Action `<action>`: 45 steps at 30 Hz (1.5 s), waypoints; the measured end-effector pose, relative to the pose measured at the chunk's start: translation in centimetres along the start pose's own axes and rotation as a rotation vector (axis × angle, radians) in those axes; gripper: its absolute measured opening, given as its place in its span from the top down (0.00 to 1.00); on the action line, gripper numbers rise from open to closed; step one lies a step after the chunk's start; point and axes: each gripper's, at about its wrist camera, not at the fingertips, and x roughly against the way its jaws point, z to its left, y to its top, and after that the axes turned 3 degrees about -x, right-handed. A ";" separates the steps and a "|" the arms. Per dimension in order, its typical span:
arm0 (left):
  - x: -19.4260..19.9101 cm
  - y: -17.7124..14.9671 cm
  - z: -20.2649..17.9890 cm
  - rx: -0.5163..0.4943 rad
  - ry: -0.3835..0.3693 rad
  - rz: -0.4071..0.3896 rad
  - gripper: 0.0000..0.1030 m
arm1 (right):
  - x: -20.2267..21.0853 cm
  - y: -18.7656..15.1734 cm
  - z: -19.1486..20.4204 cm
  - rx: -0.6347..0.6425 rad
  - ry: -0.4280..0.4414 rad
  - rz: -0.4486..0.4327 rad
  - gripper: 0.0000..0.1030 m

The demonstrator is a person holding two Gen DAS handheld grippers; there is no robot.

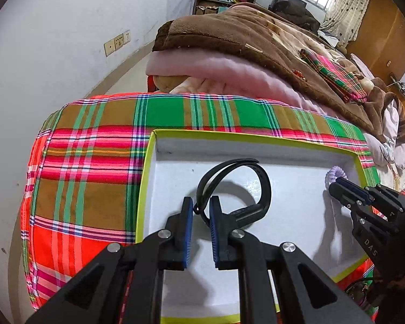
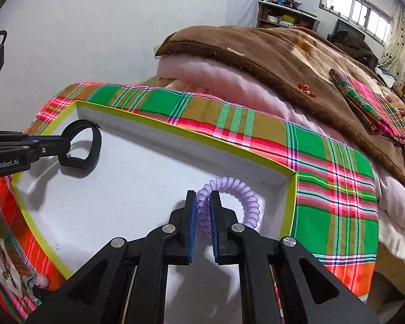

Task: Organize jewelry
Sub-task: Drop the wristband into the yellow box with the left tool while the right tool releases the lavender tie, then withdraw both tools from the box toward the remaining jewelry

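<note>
Black rubber wristband [image 1: 237, 186] was pinched by the left hand-held gripper [image 1: 201, 210], low over the floor of the white, lime-rimmed cardboard box [image 2: 159, 124] on the plaid-covered bed. Right hand-held gripper [image 2: 203, 202] clamped the lilac spiral hair tie [image 2: 240, 197] near the box's right corner. Judged step: placing both. Next: open, lift clear.

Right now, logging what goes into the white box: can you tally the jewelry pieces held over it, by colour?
Black rubber watch band, pinched in the left gripper: 1
Lilac spiral coil bracelet, pinched in the right gripper: 1
Total: 2, both within the white box with yellow-green rim.
</note>
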 end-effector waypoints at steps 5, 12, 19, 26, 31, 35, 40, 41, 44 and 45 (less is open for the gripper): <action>-0.3 0.2 0.3 0.014 0.002 0.012 0.85 | -0.2 0.0 -0.2 -0.015 -0.005 0.004 0.90; -0.3 0.2 0.5 0.022 0.013 0.015 0.73 | -0.2 0.1 -0.3 -0.027 0.001 0.005 0.87; 0.2 0.3 0.6 0.030 0.016 0.004 0.63 | 0.0 0.2 -0.4 -0.047 0.004 -0.008 0.72; 1.8 -0.1 0.1 0.026 0.005 -0.030 0.57 | 1.7 -0.1 -0.3 -0.063 -0.003 -0.051 0.71; 3.7 -0.9 -0.3 0.022 -0.003 -0.069 0.55 | 4.0 -0.7 0.3 -0.075 -0.005 -0.106 0.71; 5.6 -1.9 -0.8 -0.011 0.018 -0.131 0.55 | 5.9 -1.3 1.0 -0.073 0.000 -0.148 0.71; 7.3 -3.6 -0.8 -0.007 -0.006 -0.145 0.52 | 8.2 -2.3 2.1 -0.064 0.000 -0.196 0.71; 7.7 -4.0 -0.8 -0.008 -0.009 -0.148 0.52 | 8.6 -2.6 2.2 -0.063 -0.001 -0.203 0.71; 8.5 -5.0 -1.0 -0.005 -0.015 -0.159 0.52 | 10.0 -3.5 2.8 -0.056 -0.012 -0.231 0.71; 8.9 -5.4 -1.0 -0.005 -0.016 -0.164 0.52 | 10.3 -3.7 3.0 -0.052 -0.018 -0.239 0.71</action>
